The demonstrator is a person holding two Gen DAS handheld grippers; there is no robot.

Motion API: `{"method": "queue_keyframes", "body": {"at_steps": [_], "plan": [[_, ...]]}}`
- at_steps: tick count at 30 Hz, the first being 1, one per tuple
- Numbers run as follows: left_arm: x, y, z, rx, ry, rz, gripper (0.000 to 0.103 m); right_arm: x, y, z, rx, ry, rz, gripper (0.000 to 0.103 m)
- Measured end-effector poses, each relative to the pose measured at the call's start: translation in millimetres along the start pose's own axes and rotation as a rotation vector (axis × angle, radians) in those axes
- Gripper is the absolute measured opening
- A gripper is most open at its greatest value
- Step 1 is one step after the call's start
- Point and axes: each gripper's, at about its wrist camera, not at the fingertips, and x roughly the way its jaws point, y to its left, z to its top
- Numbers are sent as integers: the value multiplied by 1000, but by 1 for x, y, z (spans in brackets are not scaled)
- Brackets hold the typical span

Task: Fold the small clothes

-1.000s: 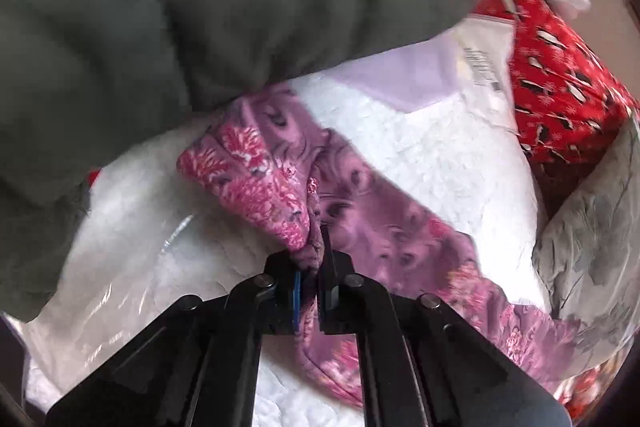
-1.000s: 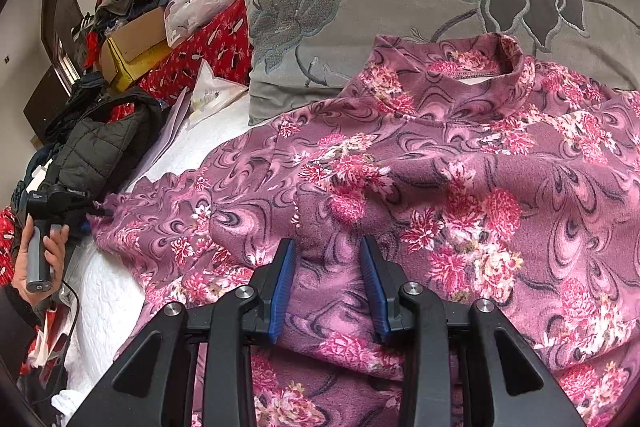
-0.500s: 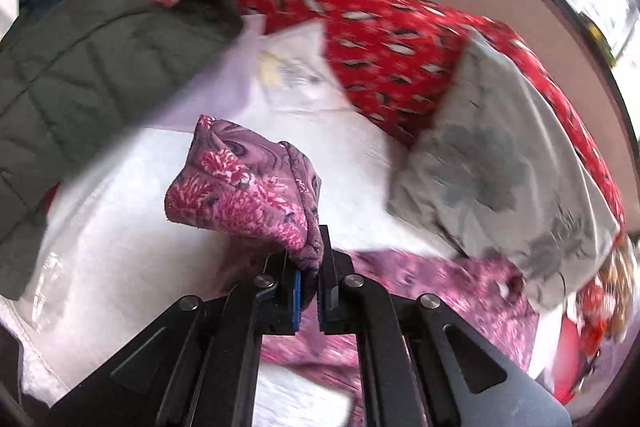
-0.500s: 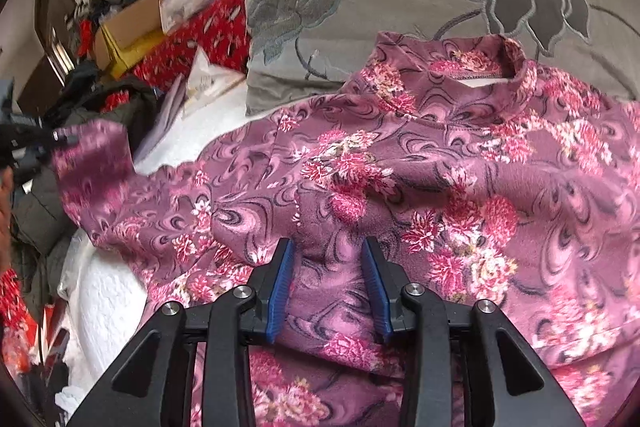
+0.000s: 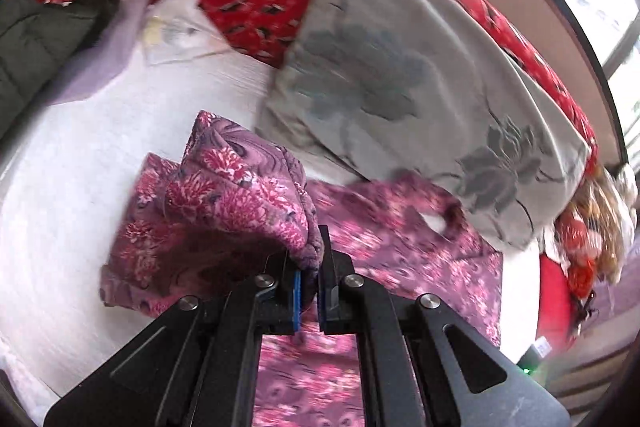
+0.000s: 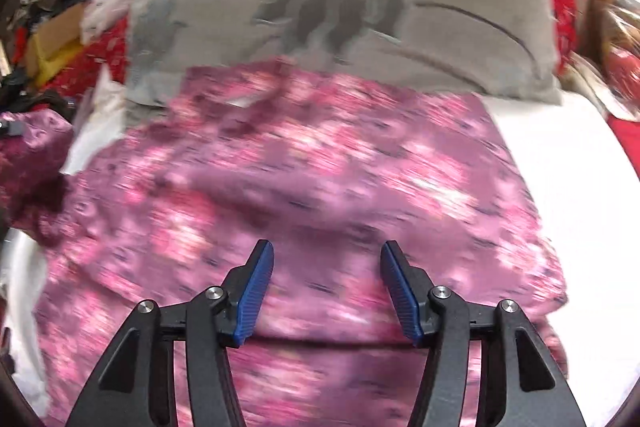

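- Pinching a bunched sleeve of the pink-and-purple floral fleece top [image 5: 248,195], the left gripper [image 5: 309,281] sits low centre, jaws nearly closed
- Right gripper [image 6: 327,291] hovers wide apart, empty, over the top [image 6: 320,187] spread across the white bedsheet [image 6: 560,155], below the grey flowered pillow [image 6: 340,7]

Left gripper [image 5: 308,277] and right gripper [image 6: 327,289]: black linkage arms, silver pivot screws, blue ribbed finger pads [image 6: 256,295].

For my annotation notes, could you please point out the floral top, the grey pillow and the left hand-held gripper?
floral top [image 6: 320,179]: right wrist view, chest panel.
grey pillow [image 5: 400,67]: left wrist view, flower-printed face.
left hand-held gripper [image 5: 308,283]: left wrist view, between fingertips pinching the sleeve.
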Motion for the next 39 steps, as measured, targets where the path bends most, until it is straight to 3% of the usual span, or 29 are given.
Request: {"method": "queue_keyframes", "body": {"at_steps": [3,8,16,17,19,21,24,28,30,33,37,39], "plan": [[11,-27,-9,23,25,-5,3,-3,-7,-10,-19,-48,33,59],[40,-72,-30,73,90,-5,3,-2,-4,-18,-52,-73,45,71],[96,-118,-72,167,198,37,6,-4,-14,-22,-17,-95,106,73],[99,-120,-75,175,198,49,7,-4,-13,-22,-18,-95,105,73],[107,-122,-80,194,220,54,22,-4,-13,-24,-24,-96,103,75],[117,-119,-84,197,282,46,45,-5,-12,-25,-31,-96,98,76],[111,-114,-89,223,282,24,46,-4,-9,-25,-42,-93,89,77],[75,-83,-91,170,287,-66,46,-3,-7,-23,-51,-87,81,78],[50,-51,-90,88,251,-120,51,-3,-6,-21,-54,-76,75,77],[24,7,-88,-60,196,-128,53,-5,-2,-9,-24,-34,67,77],[29,75,-87,-250,217,-116,53,-21,-4,8,161,-84,230,78],[39,94,-91,-309,247,-137,53,-18,8,16,200,-64,307,78]]}}
